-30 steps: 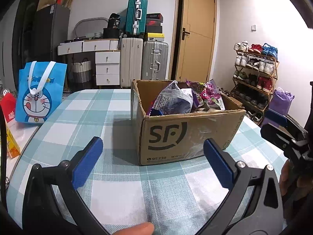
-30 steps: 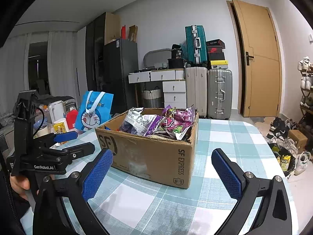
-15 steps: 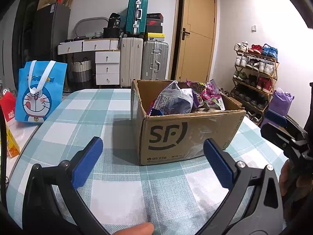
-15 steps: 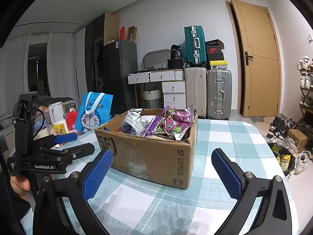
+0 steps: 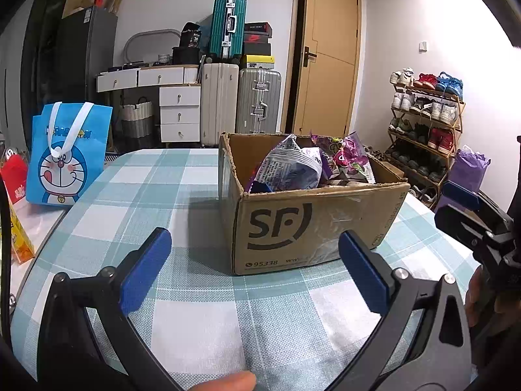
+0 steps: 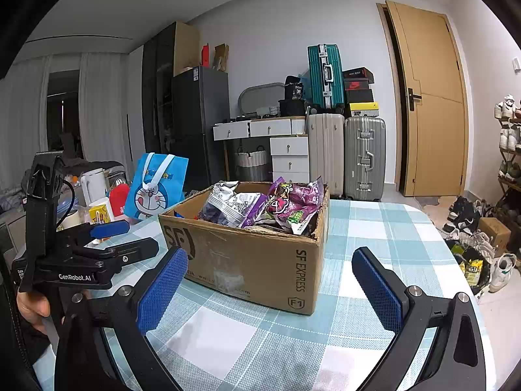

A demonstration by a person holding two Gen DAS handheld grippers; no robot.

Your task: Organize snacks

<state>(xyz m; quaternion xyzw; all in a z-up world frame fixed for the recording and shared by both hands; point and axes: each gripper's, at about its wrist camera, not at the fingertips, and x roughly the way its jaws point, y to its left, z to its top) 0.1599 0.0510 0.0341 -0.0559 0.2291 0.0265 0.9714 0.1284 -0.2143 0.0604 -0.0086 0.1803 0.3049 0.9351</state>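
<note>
An open cardboard box (image 5: 312, 224) (image 6: 260, 260) marked SF stands on the checked tablecloth, filled with snack bags. A grey-white bag (image 5: 289, 169) (image 6: 231, 205) and a purple bag (image 5: 345, 156) (image 6: 293, 202) stick up out of it. My left gripper (image 5: 257, 260) is open, held low over the cloth just in front of the box. My right gripper (image 6: 270, 280) is open too, facing the box's other corner with nothing between its fingers. Each gripper shows at the side of the other's view.
A blue cartoon tote bag (image 5: 65, 159) (image 6: 156, 192) stands at the table's left edge beside a red pouch (image 5: 14, 176) and a yellow carton (image 5: 19, 241). A kettle (image 6: 94, 185) and cups sit beyond. Suitcases, drawers, a door and a shoe rack (image 5: 423, 123) line the room.
</note>
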